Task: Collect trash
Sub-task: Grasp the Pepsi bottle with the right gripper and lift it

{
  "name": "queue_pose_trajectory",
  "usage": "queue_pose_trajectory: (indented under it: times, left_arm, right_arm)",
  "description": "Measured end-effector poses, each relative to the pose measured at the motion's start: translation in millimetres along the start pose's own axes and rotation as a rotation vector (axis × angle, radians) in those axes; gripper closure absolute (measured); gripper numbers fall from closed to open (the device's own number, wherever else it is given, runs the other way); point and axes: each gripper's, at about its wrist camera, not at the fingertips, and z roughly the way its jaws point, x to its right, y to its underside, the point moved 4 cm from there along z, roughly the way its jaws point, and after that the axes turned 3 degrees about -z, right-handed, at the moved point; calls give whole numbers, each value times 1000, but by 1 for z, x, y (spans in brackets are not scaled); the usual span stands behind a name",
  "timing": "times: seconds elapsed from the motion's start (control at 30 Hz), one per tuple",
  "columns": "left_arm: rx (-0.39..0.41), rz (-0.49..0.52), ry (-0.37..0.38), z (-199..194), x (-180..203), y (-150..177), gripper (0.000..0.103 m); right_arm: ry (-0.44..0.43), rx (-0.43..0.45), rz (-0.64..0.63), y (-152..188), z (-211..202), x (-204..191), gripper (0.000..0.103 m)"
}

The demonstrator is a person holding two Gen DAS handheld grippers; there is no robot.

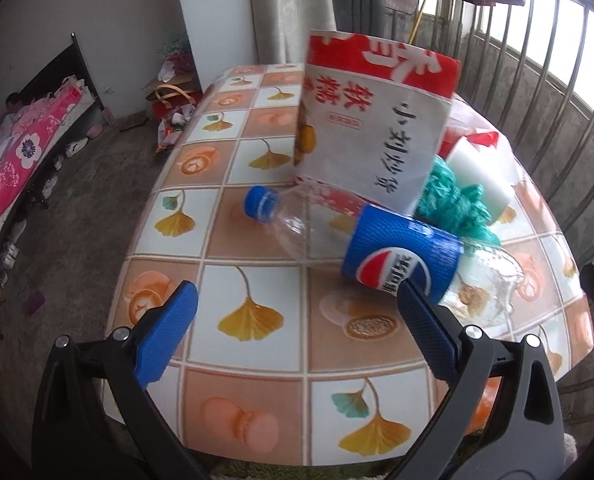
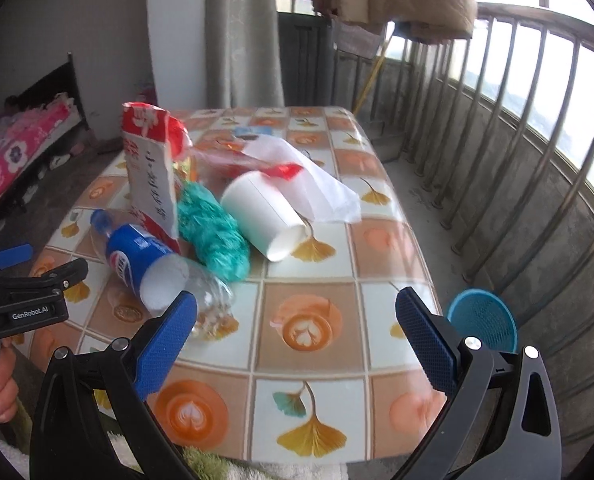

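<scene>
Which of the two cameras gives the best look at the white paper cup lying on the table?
The right wrist view. There the paper cup lies on its side in full sight, open mouth facing the camera, beside the teal plastic bag. In the left wrist view only a slice of the cup shows, behind the bag and the snack pouch.
</scene>
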Motion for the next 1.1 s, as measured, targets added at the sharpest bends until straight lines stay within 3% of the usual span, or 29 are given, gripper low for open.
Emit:
queue_pose_trajectory:
  times: [0.07,0.17,0.23,0.33,0.47,0.6,0.9,1.1]
  left_arm:
    - [-2,-17,-35,8,-15,-5,7]
    - [-8,-55,-77,23,-37,-10,7]
    - [-1,-87,-72,31,-51,-13,7]
    - [13,-115,-44,40,-66,-19,7]
    - [43,-100,-16,48,-72,-27,7]
    - [79,-82,25,50,-69,-35,7]
    - [132,-59,72,41,-57,-56,7]
    - [152,-4,102,32,-37,-68,7]
  right_arm:
    - [-97,12,-37,-19,10,-14,6]
    - [-262,-42,-123,-42,36,-47,6]
    - [-364,-113,-178,-49,56,-71,7]
    - [-435,-183,-279,-53,77,-103,13]
    - [-457,-245,-405,-46,95,-133,21]
    - [-467,-313,-475,-32,112,-145,37]
    - [-476,-305,-547,1,83,-135,38]
    - [-455,-320,-496,27,57,-105,38]
